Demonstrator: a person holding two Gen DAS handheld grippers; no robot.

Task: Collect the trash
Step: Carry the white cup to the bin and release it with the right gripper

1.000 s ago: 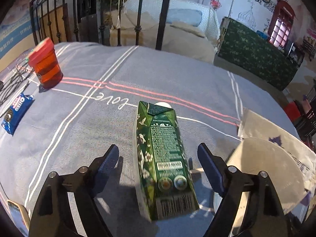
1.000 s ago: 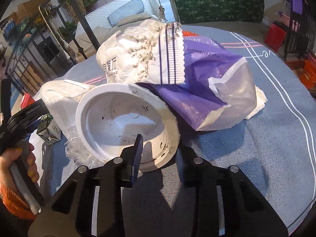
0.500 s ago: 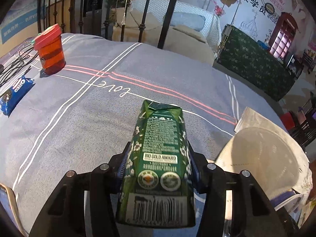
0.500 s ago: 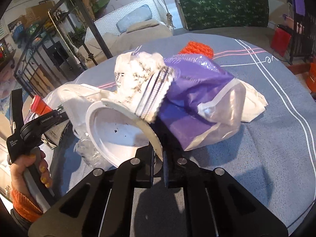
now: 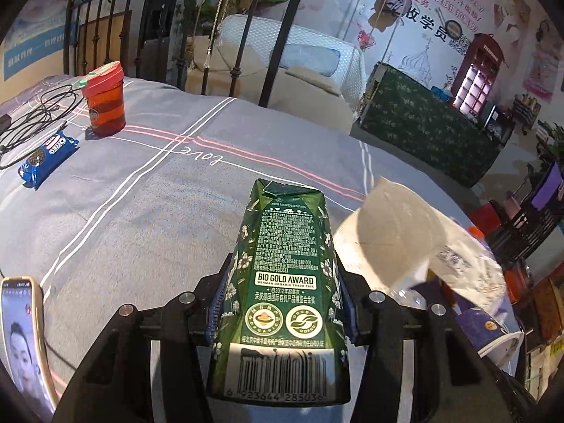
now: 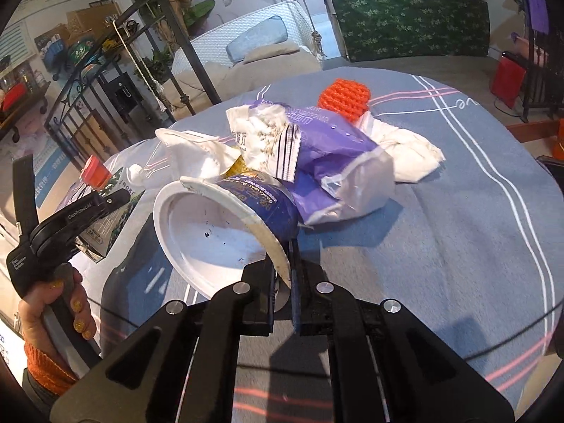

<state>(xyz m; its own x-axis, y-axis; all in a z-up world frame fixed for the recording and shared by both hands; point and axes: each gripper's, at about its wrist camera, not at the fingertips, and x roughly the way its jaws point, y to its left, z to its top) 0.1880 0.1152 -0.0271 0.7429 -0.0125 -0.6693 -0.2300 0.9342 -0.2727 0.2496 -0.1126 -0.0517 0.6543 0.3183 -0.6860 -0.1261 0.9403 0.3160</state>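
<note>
My left gripper [image 5: 283, 299] is shut on a green drink carton [image 5: 282, 282] and holds it above the grey-blue tablecloth [image 5: 141, 211]. My right gripper [image 6: 283, 282] is shut on the rim of a white paper noodle bowl [image 6: 211, 232] with a blue outside, tilted up on its side. A purple and white plastic bag [image 6: 328, 162] and a crumpled white wrapper [image 6: 261, 134] lie against the bowl. The bowl and wrappers show at the right of the left wrist view [image 5: 398, 232]. The left gripper with the carton shows at the left of the right wrist view [image 6: 70, 218].
A red-lidded orange jar [image 5: 105, 100], a blue Oreo pack [image 5: 47, 157] and black cables [image 5: 31, 116] lie at the far left. A phone [image 5: 21, 338] lies at the near left edge. An orange net [image 6: 343, 97] and white paper [image 6: 405, 155] lie behind the bag.
My left gripper closed on the carton and lifted it. My right gripper closed on the bowl's rim and tipped the bowl up, lifting its edge off the table.
</note>
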